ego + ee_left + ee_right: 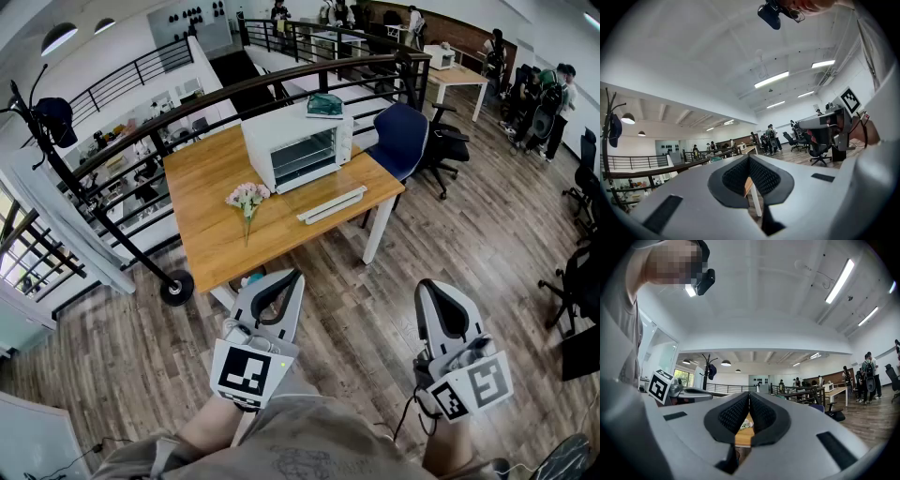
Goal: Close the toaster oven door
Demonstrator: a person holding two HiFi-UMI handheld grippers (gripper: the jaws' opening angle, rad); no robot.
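A white toaster oven (298, 150) stands at the far side of a wooden table (225, 234), its dark glass front turned toward me. From this distance I cannot tell whether its door is fully shut. Both grippers hang low in front of my body, over the floor and well short of the table. The left gripper (286, 278) (749, 157) is shut with nothing between its pads. The right gripper (429, 286) (749, 393) is also shut and empty. Through the right gripper's jaws only a sliver of the table (743, 437) shows.
A long white flat object (331, 204) lies in front of the oven, pink flowers (247, 197) to its left, a green item (324, 105) on top. A blue office chair (405, 139) stands right of the table. A coat stand base (176, 287) and a black railing (141, 141) are on the left.
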